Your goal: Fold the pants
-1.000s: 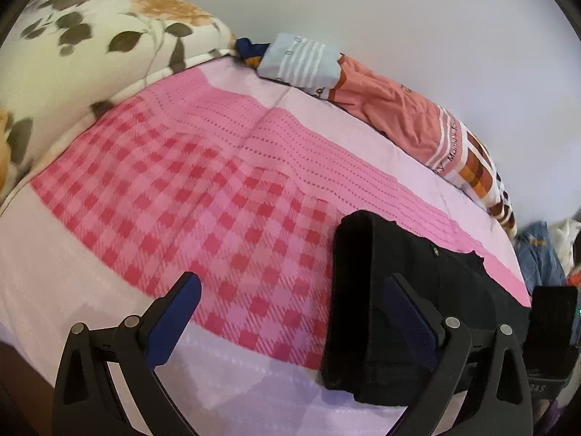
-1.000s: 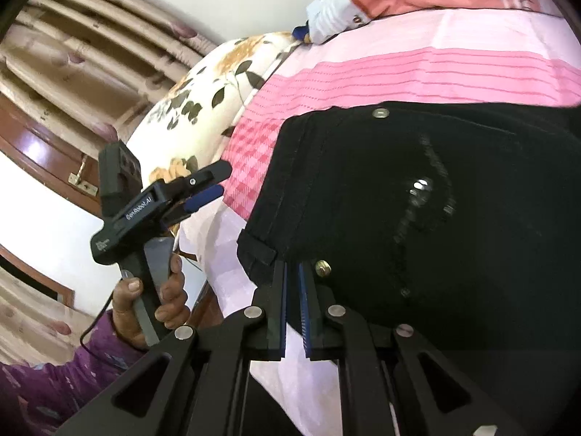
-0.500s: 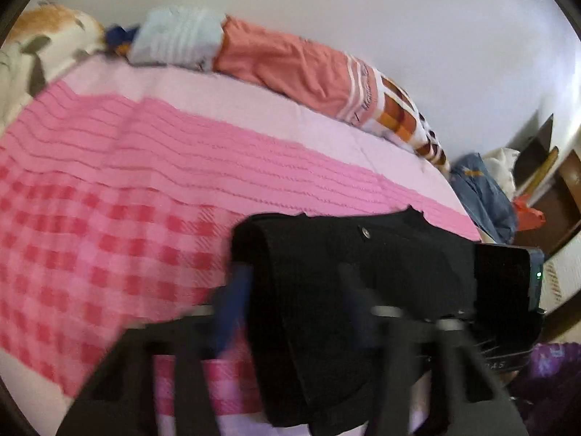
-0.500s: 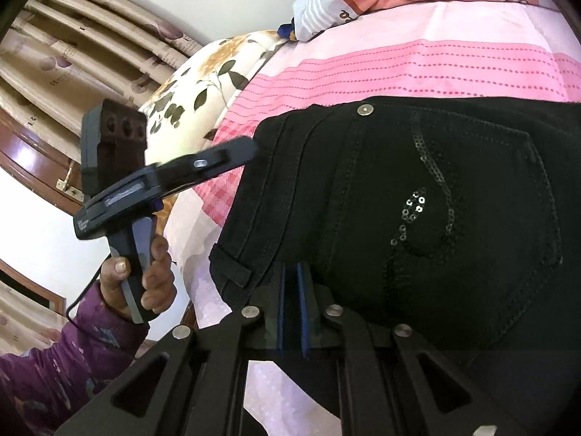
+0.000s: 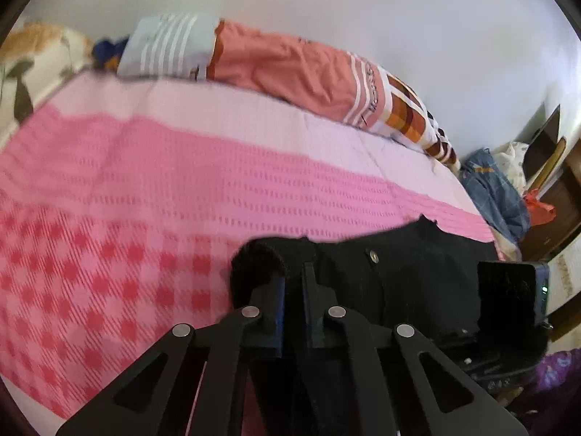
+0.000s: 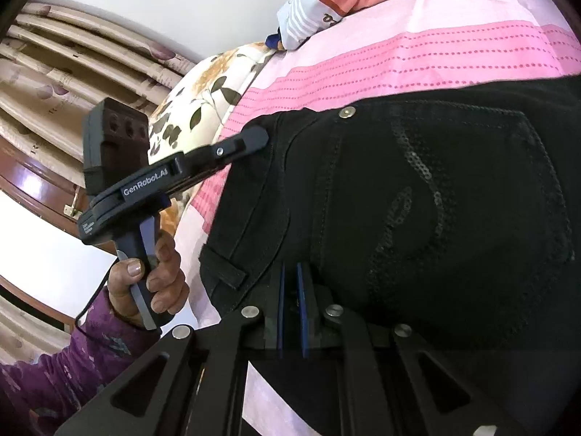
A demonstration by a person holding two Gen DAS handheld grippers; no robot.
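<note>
Black pants (image 6: pixel 417 210) with a sequined back pocket lie folded on the pink bed cover; they also show in the left wrist view (image 5: pixel 399 276). My left gripper (image 5: pixel 292 283) is shut on the waistband corner of the pants, seen from the side in the right wrist view (image 6: pixel 254 138). My right gripper (image 6: pixel 289 279) is shut on the near edge of the pants beside a belt loop. The right gripper's body shows at the right in the left wrist view (image 5: pixel 508 298).
The bed cover (image 5: pixel 181 189) is pink with a checked part. An orange and striped blanket (image 5: pixel 290 69) lies along the wall. A floral pillow (image 6: pixel 203 109) is at the bed's head. Clothes (image 5: pixel 497 192) and wooden furniture stand past the bed's foot.
My left gripper was open beside the pants; it has swung right to the waistband corner and shut on it. The right gripper has stayed shut on the pants.
</note>
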